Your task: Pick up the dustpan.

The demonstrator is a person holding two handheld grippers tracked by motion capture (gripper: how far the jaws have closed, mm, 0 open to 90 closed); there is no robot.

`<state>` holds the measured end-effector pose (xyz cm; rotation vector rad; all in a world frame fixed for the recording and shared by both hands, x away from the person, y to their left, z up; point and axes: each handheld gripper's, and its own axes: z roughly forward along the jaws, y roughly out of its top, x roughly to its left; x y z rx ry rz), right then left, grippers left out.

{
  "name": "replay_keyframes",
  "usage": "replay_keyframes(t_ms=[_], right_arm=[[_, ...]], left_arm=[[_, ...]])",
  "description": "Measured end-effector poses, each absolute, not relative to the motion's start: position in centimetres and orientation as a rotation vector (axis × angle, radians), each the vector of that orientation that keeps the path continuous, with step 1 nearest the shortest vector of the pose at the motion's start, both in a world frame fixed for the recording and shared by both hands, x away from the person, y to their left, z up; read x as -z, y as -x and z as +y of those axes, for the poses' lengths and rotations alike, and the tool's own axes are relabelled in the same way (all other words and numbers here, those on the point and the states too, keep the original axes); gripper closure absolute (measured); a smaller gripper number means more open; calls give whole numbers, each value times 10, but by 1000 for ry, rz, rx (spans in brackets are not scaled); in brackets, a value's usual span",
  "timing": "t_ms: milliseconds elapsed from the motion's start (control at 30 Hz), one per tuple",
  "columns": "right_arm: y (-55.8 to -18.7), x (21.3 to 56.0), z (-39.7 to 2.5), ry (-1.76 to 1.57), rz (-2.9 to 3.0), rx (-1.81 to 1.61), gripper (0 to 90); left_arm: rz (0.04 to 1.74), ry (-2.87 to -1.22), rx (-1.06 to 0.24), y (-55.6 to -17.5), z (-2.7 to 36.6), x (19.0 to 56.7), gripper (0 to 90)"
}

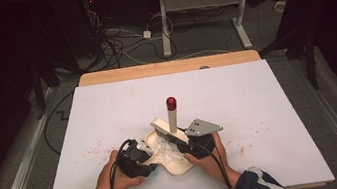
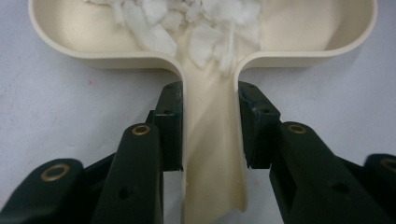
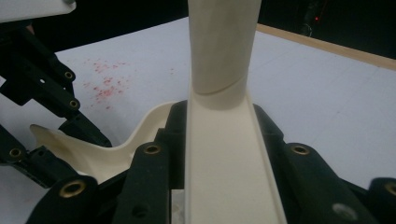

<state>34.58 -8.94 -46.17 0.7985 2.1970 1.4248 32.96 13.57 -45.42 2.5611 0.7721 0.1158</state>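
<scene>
Left gripper [image 2: 210, 135]: 2 black jaws closed against the narrow handle of a cream dustpan [image 2: 212, 154], 1 jaw on each side, at centre of the left gripper view. White flakes [image 2: 187, 23] lie in the pan's wide tray at the top of that frame.

Right gripper [image 3: 219, 140]: 2 jaws clamped on a flat cream brush [image 3: 229, 163], lower centre of the right gripper view; its round handle rises to the top edge.

High view: both tools meet at lower centre of the white table [image 1: 270, 109]; the brush handle stands upright, ending in a red tip [image 1: 171, 103]. Red specks [image 1: 94, 148] dot the table to the left.
</scene>
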Motion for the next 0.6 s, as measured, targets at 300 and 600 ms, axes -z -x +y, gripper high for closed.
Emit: replay_keyframes(t_ms=[300,600], right_arm=[[-348,441,-102,-820,2123,-1511,676],[-350,426,-118,-863,2065,-1543,676]], left_arm=[[764,-2568,-119,-329,134,456,634],[765,-2560,-118,-329,135,456,634]])
